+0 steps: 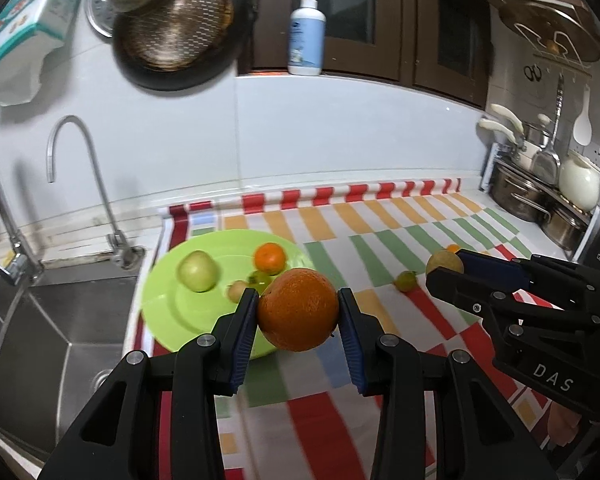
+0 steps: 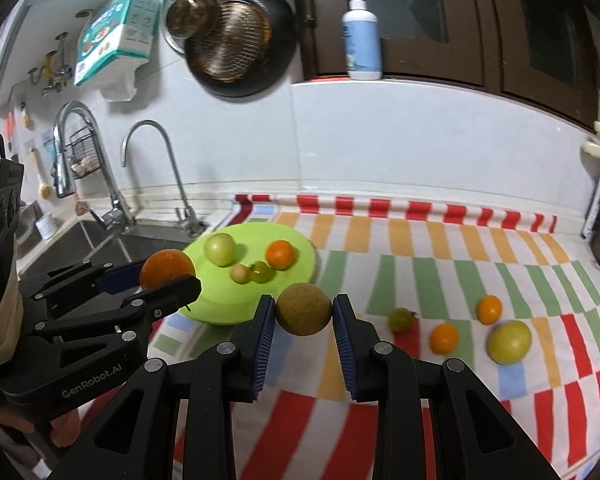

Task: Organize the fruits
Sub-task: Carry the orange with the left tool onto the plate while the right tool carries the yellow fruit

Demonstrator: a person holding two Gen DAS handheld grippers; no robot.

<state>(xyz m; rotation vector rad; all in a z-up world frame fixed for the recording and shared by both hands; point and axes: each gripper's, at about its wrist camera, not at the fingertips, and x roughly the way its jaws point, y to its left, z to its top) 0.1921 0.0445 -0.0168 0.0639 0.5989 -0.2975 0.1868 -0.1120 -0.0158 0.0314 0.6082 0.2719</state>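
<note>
My left gripper [image 1: 299,312] is shut on a large orange [image 1: 298,309] and holds it above the near right edge of the green plate [image 1: 168,304]. On the plate lie a green apple [image 1: 198,271], a small orange [image 1: 269,258] and two small fruits. My right gripper [image 2: 304,314] is shut on a round brown fruit [image 2: 304,309], held above the striped cloth [image 2: 420,272] just right of the plate [image 2: 300,252]. On the cloth to its right lie a small green fruit [image 2: 400,320], two small oranges [image 2: 444,338] and a yellow-green apple [image 2: 509,341].
A steel sink [image 1: 48,340] with two taps [image 1: 80,176] lies left of the plate. Pans [image 2: 236,36] hang on the wall above. A soap bottle [image 2: 362,36] stands on the window ledge. Pots and a utensil rack [image 1: 540,192] stand at the far right.
</note>
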